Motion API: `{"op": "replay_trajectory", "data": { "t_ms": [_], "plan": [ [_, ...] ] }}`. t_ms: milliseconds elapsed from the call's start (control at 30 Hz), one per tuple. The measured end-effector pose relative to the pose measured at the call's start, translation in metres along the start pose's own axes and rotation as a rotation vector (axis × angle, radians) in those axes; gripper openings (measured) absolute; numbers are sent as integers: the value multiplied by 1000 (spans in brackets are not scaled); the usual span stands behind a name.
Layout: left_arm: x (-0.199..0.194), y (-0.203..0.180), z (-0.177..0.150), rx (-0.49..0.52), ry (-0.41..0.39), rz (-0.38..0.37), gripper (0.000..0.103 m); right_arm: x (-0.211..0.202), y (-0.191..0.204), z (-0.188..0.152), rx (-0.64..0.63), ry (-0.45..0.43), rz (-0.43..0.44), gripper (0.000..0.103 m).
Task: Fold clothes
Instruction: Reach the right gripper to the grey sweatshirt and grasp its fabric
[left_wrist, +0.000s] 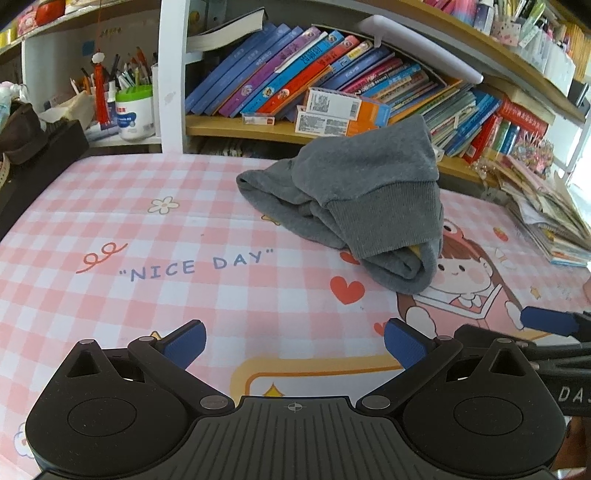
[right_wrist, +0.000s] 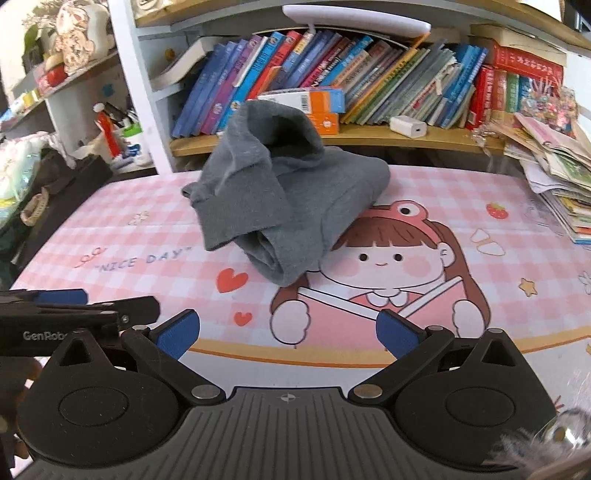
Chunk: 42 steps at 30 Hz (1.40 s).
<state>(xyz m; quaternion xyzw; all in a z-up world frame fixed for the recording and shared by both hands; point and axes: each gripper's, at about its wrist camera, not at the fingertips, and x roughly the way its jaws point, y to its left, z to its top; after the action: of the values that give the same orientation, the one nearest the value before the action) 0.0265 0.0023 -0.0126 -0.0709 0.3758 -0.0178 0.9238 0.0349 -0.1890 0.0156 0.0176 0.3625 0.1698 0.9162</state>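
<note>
Left wrist, grey garment (left_wrist: 354, 199) bundled ahead, both grippers (left_wrist: 294, 341) (right_wrist: 288, 334) spread, empty.

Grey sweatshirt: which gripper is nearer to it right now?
Right, slightly. The right gripper sits open almost straight in front of the grey sweatshirt; the left gripper, also open, sits alongside, further to the sweatshirt's left. Neither touches it.
</note>
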Motion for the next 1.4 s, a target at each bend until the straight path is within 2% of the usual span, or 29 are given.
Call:
{"op": "replay_trajectory", "data": {
  "t_ms": [200,433,533,667,700,733,800,933,1067,1233,1400],
  "plan": [
    [2,-4,4,16,-27,-11,103,3,-4,4,20,2,73,103],
    [9,-2,16,11,-58,-51,103,5,-15,20,57,-59,36,103],
    [14,5,24,-9,-67,-44,103,12,-19,25,38,-52,21,103],
    [25,16,34,-38,-46,-18,103,29,-25,31,13,-17,28,98],
    [28,19,36,-51,-37,-13,103,34,-26,33,3,-11,31,92],
    [31,23,37,-66,-29,-8,103,39,-27,36,-14,-8,30,87],
    [36,29,38,-99,-15,2,103,50,-26,43,-65,-9,19,84],
    [41,35,37,-124,-4,18,103,72,-22,67,-203,-32,14,85],
    [46,36,36,-140,9,42,103,102,-11,86,-348,16,61,87],
    [47,42,34,-161,-9,62,103,128,2,94,-416,62,109,87],
    [50,60,36,-265,-4,72,103,122,19,95,-469,45,161,85]
  ]
}}
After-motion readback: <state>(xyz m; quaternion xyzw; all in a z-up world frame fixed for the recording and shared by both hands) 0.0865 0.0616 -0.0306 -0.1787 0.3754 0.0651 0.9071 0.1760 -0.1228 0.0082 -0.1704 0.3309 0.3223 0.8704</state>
